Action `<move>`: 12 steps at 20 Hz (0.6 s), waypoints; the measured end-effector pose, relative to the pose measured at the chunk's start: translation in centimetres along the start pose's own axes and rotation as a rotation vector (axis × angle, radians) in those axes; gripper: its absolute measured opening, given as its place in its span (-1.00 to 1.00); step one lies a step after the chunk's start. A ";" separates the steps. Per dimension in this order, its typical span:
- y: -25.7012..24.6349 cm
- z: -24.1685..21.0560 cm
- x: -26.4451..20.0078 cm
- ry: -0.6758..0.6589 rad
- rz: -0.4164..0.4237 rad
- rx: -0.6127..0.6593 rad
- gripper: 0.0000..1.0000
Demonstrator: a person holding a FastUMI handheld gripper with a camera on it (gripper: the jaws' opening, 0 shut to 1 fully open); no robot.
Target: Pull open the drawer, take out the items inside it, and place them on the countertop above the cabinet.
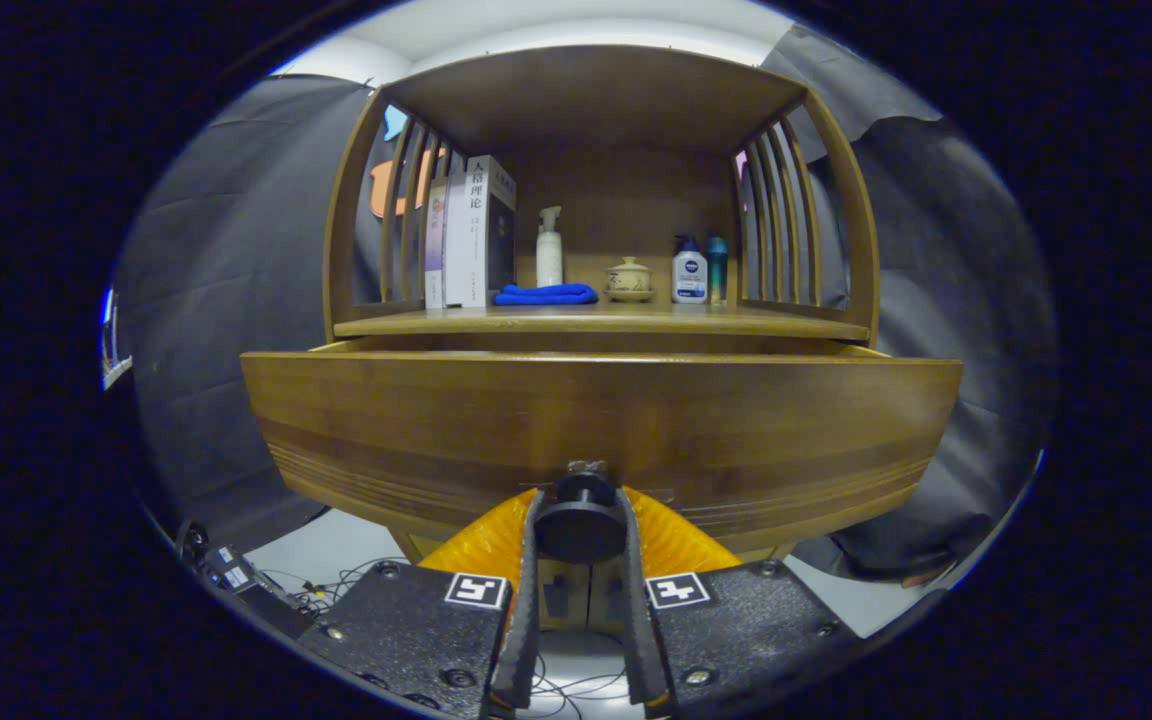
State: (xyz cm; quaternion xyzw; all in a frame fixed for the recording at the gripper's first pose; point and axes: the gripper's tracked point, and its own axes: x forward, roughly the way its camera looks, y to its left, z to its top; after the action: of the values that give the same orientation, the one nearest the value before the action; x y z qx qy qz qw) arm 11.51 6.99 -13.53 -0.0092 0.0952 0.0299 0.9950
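At near centre, gripper (581,520) fingers clamp the round knob (581,522) of the drawer (596,420) (pulled partly out); countertop (596,320) beyond.

My one camera rides the gripper (580,520), low and level, facing the drawer front (601,430) from close up.

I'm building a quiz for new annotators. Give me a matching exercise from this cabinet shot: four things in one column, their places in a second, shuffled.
1. drawer knob
2. blue cloth
3. books
4. lidded ceramic pot

A. standing against the left slats
B. between the fingers of the gripper
C. between the white pump bottle and the white-and-blue bottle
D. lying on the countertop beside the books

Pairs: 1-B, 2-D, 3-A, 4-C
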 end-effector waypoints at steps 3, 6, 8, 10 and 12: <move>-0.1 -0.4 -1.5 -0.001 -0.001 0.004 -0.25; -0.1 -1.1 -3.2 -0.004 -0.001 -0.002 -0.25; -0.1 -1.5 -4.2 -0.001 0.003 0.004 -0.25; 0.0 -2.0 -5.1 0.003 0.006 0.014 -0.25; -0.1 -2.8 -5.9 0.018 0.006 0.023 -0.25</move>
State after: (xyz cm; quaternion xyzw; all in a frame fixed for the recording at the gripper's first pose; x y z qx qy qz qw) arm 5.18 6.52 -15.11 0.0022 0.1043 0.0318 0.9940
